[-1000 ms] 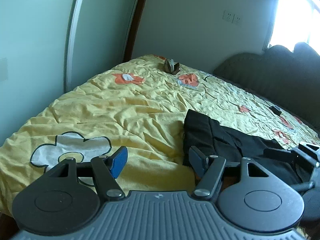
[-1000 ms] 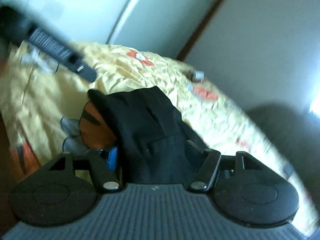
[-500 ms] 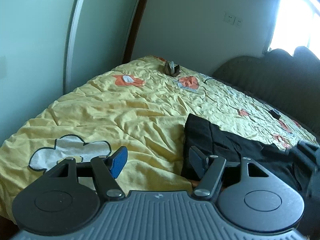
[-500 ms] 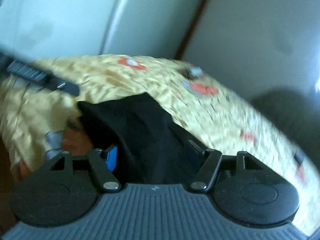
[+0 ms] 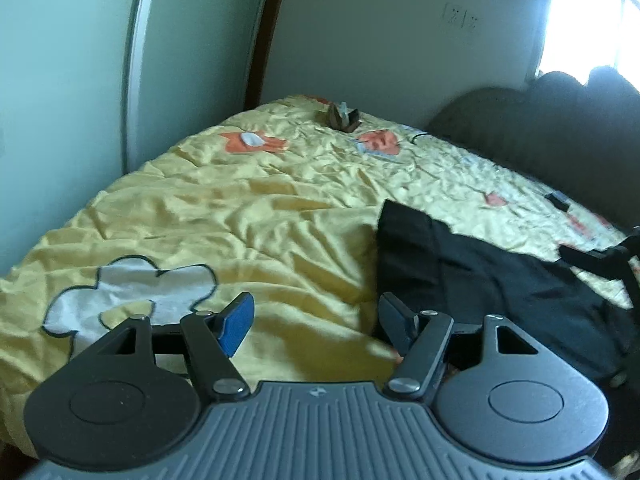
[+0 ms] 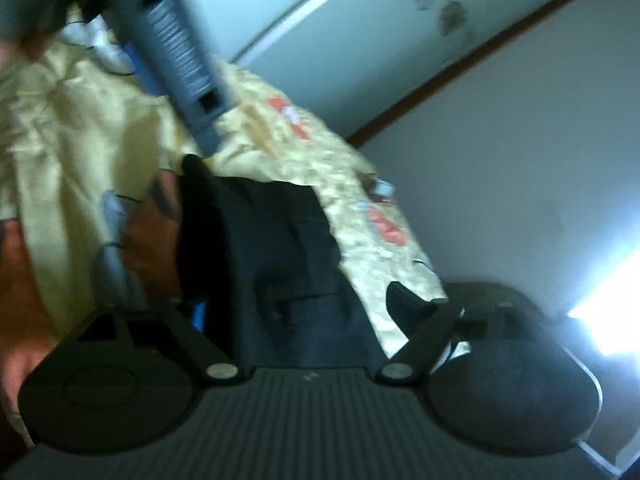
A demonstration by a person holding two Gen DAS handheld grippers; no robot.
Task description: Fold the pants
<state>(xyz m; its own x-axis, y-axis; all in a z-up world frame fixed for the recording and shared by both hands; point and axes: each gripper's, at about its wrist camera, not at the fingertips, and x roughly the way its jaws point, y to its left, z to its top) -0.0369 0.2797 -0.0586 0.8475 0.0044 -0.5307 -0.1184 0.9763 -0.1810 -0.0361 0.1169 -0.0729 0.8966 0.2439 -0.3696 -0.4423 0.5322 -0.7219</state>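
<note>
Black pants (image 5: 480,276): laid folded on the yellow bedspread (image 5: 240,216), at 3 o'clock of the left gripper (image 5: 316,316), which is held wide and empty. Right gripper (image 6: 296,300): rolled since a second ago; jaws opening, cloth between them being released. Fold judged nearly complete.

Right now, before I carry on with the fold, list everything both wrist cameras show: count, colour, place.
pants: one, black, bunched on the near right part of the bed
bedspread: one, yellow with orange and white flower patches, covering the bed
small object: one, brown, far end of the bed; too small to identify
headboard: one, dark, along the bed's right side
wall sockets: two, white, on the far wall
window: one, bright, upper right
left tool: open over bare bedspread, beside the pants
right tool: jaws opening, pants between them
</note>
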